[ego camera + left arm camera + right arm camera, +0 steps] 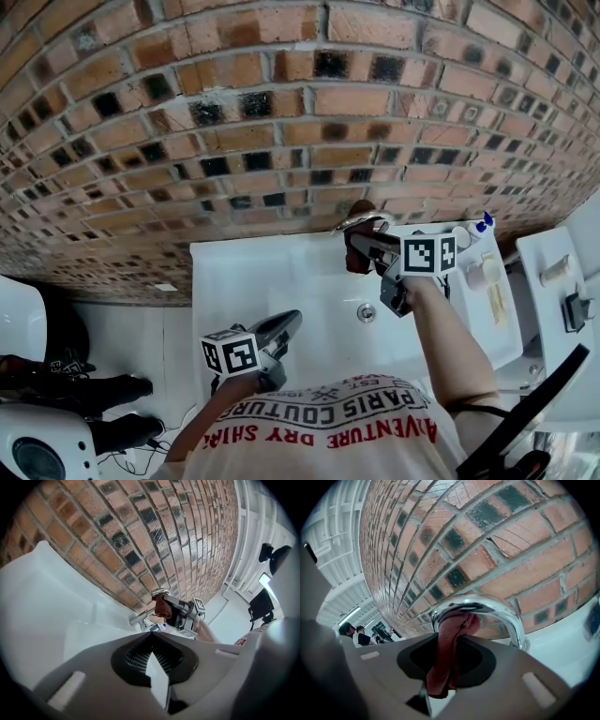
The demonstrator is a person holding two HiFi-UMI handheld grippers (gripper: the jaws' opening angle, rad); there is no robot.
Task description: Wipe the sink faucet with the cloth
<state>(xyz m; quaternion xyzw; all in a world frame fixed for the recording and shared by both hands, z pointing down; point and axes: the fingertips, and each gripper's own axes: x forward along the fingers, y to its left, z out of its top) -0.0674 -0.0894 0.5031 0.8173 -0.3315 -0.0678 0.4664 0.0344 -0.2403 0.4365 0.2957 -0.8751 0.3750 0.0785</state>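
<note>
A dark red cloth [449, 649] hangs pinched between the jaws of my right gripper [446, 667], its top bunched against the underside of the curved chrome faucet [487, 606]. In the head view the right gripper [361, 246] holds the cloth [356, 255] at the faucet [364, 223] on the back rim of the white sink [281, 281]. My left gripper [284, 325] hovers over the sink's front left, jaws shut and holding nothing. From the left gripper view [152, 651] the cloth [161, 606] and faucet [140, 618] show ahead.
A brick wall [281, 112] rises right behind the sink. The drain [367, 312] lies in the basin. A blue-capped bottle [480, 225] and white items stand on the sink's right ledge. A second white fixture [562, 300] is at the far right; dark shoes [84, 384] are on the floor at left.
</note>
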